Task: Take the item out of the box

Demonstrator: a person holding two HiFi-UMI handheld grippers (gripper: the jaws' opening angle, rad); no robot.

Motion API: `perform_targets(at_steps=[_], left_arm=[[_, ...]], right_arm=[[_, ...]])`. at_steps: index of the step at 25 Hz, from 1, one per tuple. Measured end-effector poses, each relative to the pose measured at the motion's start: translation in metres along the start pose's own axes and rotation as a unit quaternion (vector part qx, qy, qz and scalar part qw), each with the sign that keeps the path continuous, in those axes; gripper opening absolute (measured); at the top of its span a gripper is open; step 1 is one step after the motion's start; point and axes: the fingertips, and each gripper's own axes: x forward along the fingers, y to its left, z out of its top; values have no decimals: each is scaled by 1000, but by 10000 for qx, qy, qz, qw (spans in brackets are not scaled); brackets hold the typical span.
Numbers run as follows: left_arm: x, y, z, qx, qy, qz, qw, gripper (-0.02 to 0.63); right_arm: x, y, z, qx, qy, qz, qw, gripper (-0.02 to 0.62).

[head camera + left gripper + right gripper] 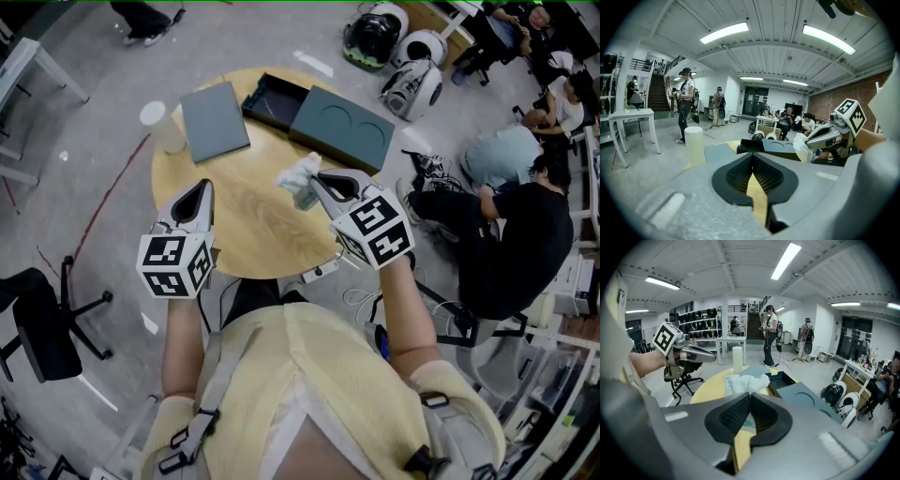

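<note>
The jaws of the right gripper [750, 398] are seen closed on a crumpled white plastic packet [744, 382]. A strip of it is pinched between the dark ribbed pads [731, 414], and the bulk is bunched just past the tips. The packet is held over the round wooden table [246, 239], outside the box and just in front of the near edge of the grey-green insert [342, 127], in which two round recesses are sunk. The jaws of the left gripper [752, 158] are brought together at the tips with nothing gripped; only the wood of the tabletop is seen through the narrow gap beneath them. This gripper is held over the near left part of the table, well apart from the packet. Farther back, the dark open box tray [275, 101] is seen lying against the left end of the insert, and its interior looks bare. A flat grey-green lid [214, 120] is laid just to the left of the tray. A white cup [164, 127] is stood upright beside the lid at the table's left edge. A black office chair [42, 323] is seen on the floor to the left, and seated people [511, 225] are gathered at the right.
</note>
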Motion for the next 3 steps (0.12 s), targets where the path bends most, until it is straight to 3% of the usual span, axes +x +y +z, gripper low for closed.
perform_targets(at_steps=[3], left_arm=[[5, 2, 2, 16, 16, -27, 10000, 2]], right_arm=[[1, -4, 2, 89, -30, 19, 10000, 11]])
